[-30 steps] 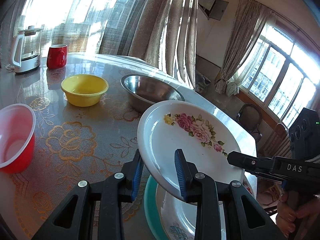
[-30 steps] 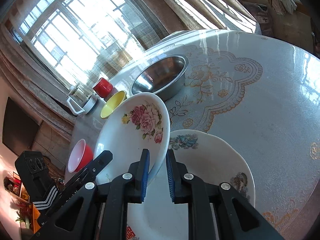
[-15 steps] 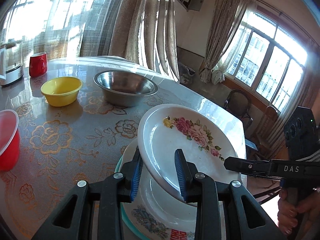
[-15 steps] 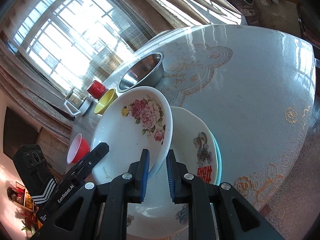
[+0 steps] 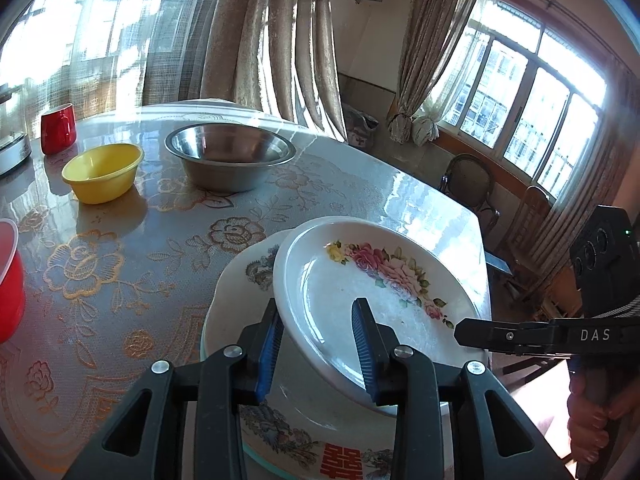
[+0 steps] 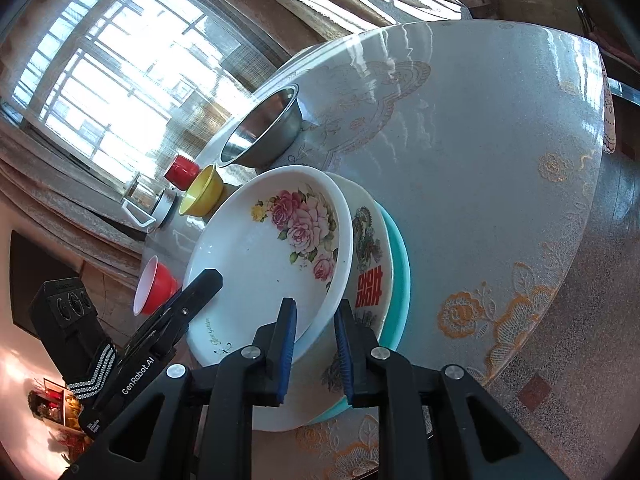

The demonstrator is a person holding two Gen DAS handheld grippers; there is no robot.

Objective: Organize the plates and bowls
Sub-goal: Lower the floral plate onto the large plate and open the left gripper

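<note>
A white plate with pink roses (image 5: pixel 360 308) (image 6: pixel 260 264) is held by opposite rims over a stack of plates. That stack is a patterned plate with a red character (image 5: pixel 256 272) (image 6: pixel 370 248) on a teal plate (image 6: pixel 400 264). The rose plate lies tilted, low on the stack. My left gripper (image 5: pixel 318 344) has its blue pads on the near rim and its jaws are opening. My right gripper (image 6: pixel 316 344) has its pads on the other rim, and its jaws are opening too. A steel bowl (image 5: pixel 230 156), a yellow bowl (image 5: pixel 102 172) and a red bowl (image 5: pixel 8 276) stand apart on the table.
A red mug (image 5: pixel 58 128) and a kettle (image 5: pixel 8 140) stand at the far left by the curtained window. The stack sits near the table's corner (image 5: pixel 476 240), with chairs (image 5: pixel 476 184) and floor beyond it. A hand (image 5: pixel 592 432) grips the right tool's handle.
Both grippers carried the rose plate across and down over the patterned stack, which now lies right under it. The pads on both sides stand slightly wider apart than before.
</note>
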